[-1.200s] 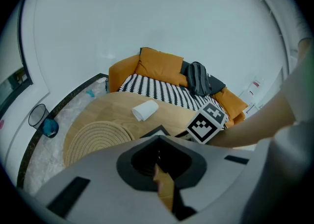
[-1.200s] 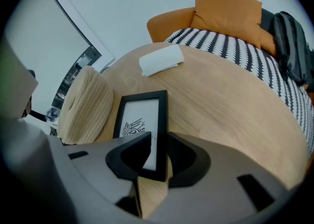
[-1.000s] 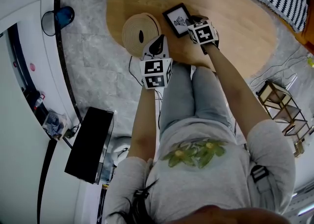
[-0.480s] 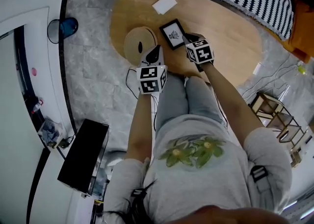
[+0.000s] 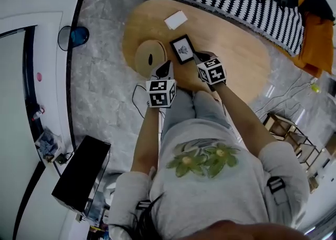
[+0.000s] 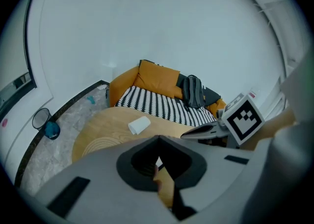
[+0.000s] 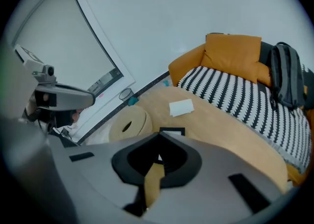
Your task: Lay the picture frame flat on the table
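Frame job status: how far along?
Done, by the look of it: the picture frame appears to lie flat, face up, on the wooden table. In hand: nothing. The left tongs and right tongs are both shut and empty, and the right tongs sit close to the frame's near edge. Left: probably only drawing the tongs away.

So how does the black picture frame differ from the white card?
The picture frame has a dark border round a small print; the white card is plain. The picture frame lies close to the right gripper; the white card lies farther off. Both are rectangles on the wooden table.
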Demonstrator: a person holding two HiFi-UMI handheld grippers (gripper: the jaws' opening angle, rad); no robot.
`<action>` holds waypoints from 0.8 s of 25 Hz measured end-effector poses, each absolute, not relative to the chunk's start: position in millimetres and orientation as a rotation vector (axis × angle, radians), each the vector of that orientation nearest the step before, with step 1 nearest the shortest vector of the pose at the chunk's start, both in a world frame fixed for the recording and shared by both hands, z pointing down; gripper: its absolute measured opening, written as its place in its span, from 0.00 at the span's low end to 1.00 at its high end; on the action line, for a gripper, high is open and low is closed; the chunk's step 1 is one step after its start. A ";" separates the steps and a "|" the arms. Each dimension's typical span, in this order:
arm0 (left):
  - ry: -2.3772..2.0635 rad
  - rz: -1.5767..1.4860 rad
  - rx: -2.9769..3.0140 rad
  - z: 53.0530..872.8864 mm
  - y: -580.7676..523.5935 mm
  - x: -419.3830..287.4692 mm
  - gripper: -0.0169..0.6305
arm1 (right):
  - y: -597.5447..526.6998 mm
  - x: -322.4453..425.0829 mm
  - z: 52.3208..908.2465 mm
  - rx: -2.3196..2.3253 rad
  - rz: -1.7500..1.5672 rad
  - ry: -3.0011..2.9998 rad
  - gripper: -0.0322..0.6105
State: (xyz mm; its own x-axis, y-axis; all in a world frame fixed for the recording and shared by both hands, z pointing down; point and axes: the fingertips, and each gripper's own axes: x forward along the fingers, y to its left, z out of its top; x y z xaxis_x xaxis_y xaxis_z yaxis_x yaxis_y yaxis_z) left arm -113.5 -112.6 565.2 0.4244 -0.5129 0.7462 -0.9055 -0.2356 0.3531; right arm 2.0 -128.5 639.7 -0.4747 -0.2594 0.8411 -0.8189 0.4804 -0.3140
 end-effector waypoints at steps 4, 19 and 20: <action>-1.203 0.628 1.895 554.7 -103.8 -113.1 0.05 | -121.4 -2.5 612.5 0.864 0.901 -2.023 0.06; -1.161 0.690 1.966 532.1 -70.7 -106.1 0.05 | -96.8 -6.8 552.2 0.824 0.835 -2.092 0.06; -1.164 0.684 1.966 530.5 -69.1 -105.9 0.05 | -95.6 -7.1 548.9 0.828 0.836 -2.094 0.06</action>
State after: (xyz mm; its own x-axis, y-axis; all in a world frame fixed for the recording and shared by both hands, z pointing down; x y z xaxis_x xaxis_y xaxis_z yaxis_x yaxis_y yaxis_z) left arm -105.9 -69.1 530.5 0.4464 -0.4982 0.7433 -0.8919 -0.3152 0.3244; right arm -7.1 -95.6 548.9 -0.5323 -0.2882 0.7960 -0.7573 0.5824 -0.2955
